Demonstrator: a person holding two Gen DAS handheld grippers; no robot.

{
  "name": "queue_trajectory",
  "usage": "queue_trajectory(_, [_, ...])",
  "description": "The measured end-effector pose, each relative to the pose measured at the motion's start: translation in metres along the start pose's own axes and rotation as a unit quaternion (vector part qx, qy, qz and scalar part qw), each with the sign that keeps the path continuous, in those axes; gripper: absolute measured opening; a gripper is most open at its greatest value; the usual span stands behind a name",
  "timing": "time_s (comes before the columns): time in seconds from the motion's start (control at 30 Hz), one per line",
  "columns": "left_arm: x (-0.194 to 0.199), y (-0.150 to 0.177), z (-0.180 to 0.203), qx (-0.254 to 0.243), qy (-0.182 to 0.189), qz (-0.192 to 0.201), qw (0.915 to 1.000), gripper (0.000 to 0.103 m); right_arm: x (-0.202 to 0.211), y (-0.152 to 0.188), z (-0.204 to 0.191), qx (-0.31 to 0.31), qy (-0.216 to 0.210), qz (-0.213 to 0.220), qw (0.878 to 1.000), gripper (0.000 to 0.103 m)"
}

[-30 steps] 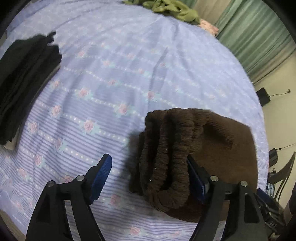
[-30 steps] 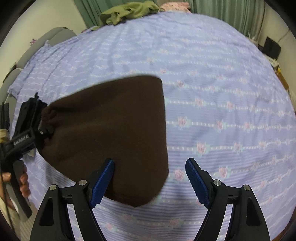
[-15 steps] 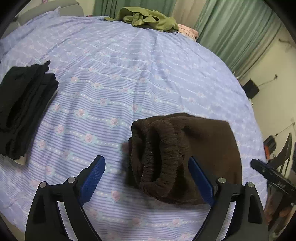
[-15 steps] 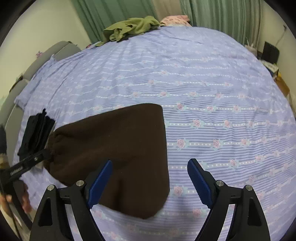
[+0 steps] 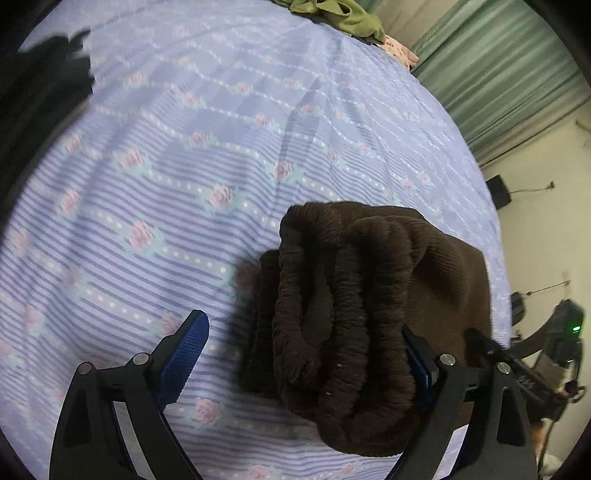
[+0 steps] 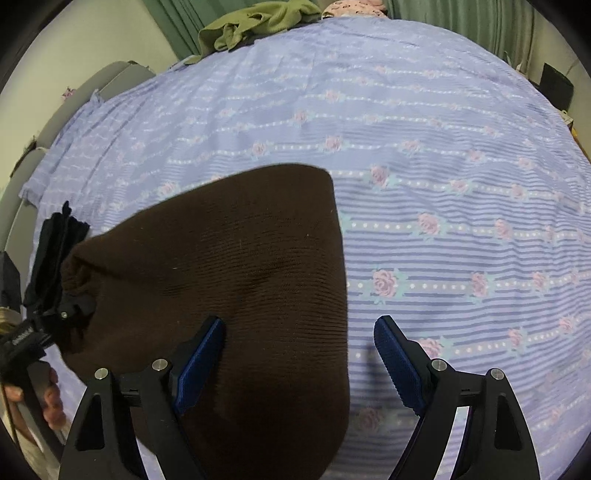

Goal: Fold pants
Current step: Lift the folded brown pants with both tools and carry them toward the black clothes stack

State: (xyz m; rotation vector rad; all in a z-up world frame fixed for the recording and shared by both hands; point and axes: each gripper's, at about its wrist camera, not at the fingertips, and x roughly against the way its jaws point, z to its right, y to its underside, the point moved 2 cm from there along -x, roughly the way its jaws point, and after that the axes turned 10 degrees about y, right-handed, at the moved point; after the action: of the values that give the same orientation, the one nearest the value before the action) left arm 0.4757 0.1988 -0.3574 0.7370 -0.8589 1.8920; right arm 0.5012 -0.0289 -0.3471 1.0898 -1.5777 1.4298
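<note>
The brown pants (image 5: 369, 295) lie folded into a thick bundle on the bed (image 5: 221, 147), near its front edge. The bundle's long axis runs between the 2 tools, bunched elastic waistband toward the left tongs (image 5: 303, 354), smooth folded end toward the right tongs (image 6: 299, 354). The left tongs stand wide, the waistband sitting between their pads, against the right-hand one; nothing is pinched. The right tongs also stand wide and hold nothing, straddling the bundle's right-hand edge. I'd judge the left nearer the waistband, so any tidying there falls to it. No containers here; only a black folded garment (image 5: 40, 103) and green clothes (image 6: 255, 22) well apart.
</note>
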Motion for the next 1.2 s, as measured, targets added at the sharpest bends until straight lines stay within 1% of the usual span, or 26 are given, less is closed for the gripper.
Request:
queue_trajectory(0.2, [-0.015,0.009,-0.015,0.036,0.046,-0.005,0.9983,0.097,-0.023,0.005,0.000,-0.012,-0.008,-0.010,1.000,0.084])
queue_trajectory(0.3, [-0.022,0.013,-0.019,0.056,0.073,-0.011,0.9957,0.097,-0.030,0.005,0.001,-0.014,-0.011,-0.012,1.000,0.084])
queue_trajectory(0.37, [-0.029,0.015,-0.022,0.073,0.096,-0.018,0.9925,0.095,-0.034,0.005,0.000,-0.015,-0.014,-0.013,1.000,0.084])
queue_trajectory(0.4, [-0.032,0.015,-0.021,0.079,0.102,-0.022,0.9914,0.094,-0.036,0.005,0.001,-0.016,-0.016,-0.014,1.000,0.084])
queue_trajectory(0.47, [-0.035,0.014,-0.021,0.084,0.101,-0.026,0.9911,0.094,-0.041,0.004,0.003,-0.026,-0.022,-0.019,0.999,0.084])
queue_trajectory(0.53, [-0.036,0.012,-0.018,0.086,0.101,-0.030,0.9907,0.090,-0.044,0.004,0.004,-0.038,-0.028,-0.025,0.999,0.084])
queue_trajectory(0.6, [-0.034,0.010,-0.017,0.087,0.098,-0.033,0.9909,0.082,-0.045,0.004,0.003,-0.039,-0.030,-0.025,0.998,0.082])
queue_trajectory(0.63, [-0.033,0.009,-0.015,0.084,0.095,-0.033,0.9913,0.080,-0.045,0.004,0.002,-0.037,-0.036,-0.025,0.998,0.076])
queue_trajectory(0.67, [-0.031,0.009,-0.013,0.081,0.093,-0.033,0.9919,0.075,-0.044,0.003,0.000,-0.037,-0.042,-0.027,0.998,0.072])
queue_trajectory(0.7, [-0.028,0.008,-0.011,0.078,0.090,-0.034,0.9923,0.069,-0.044,0.003,-0.001,-0.037,-0.042,-0.027,0.998,0.070])
queue_trajectory(0.8, [-0.021,0.008,-0.005,0.062,0.073,-0.036,0.9948,0.060,-0.038,0.001,-0.005,-0.033,-0.046,-0.028,0.998,0.060])
queue_trajectory(0.83, [-0.019,0.008,-0.001,0.055,0.064,-0.036,0.9957,0.059,-0.034,0.000,-0.006,-0.029,-0.046,-0.027,0.998,0.054])
queue_trajectory(0.87, [-0.016,0.009,0.004,0.047,0.054,-0.033,0.9969,0.056,-0.029,-0.001,-0.008,-0.024,-0.043,-0.024,0.999,0.049])
queue_trajectory(0.97, [-0.006,0.009,0.019,0.028,0.032,-0.020,0.9989,0.051,-0.010,-0.002,-0.015,-0.012,-0.034,-0.007,0.999,0.041])
queue_trajectory(1.03, [0.003,0.010,0.027,0.022,0.034,-0.004,0.9992,0.049,0.006,-0.002,-0.017,-0.008,-0.031,0.005,0.999,0.039])
queue_trajectory(1.2, [0.041,0.027,0.053,-0.005,0.058,0.023,0.9980,0.048,0.057,0.005,-0.012,-0.014,-0.032,0.039,0.999,0.038])
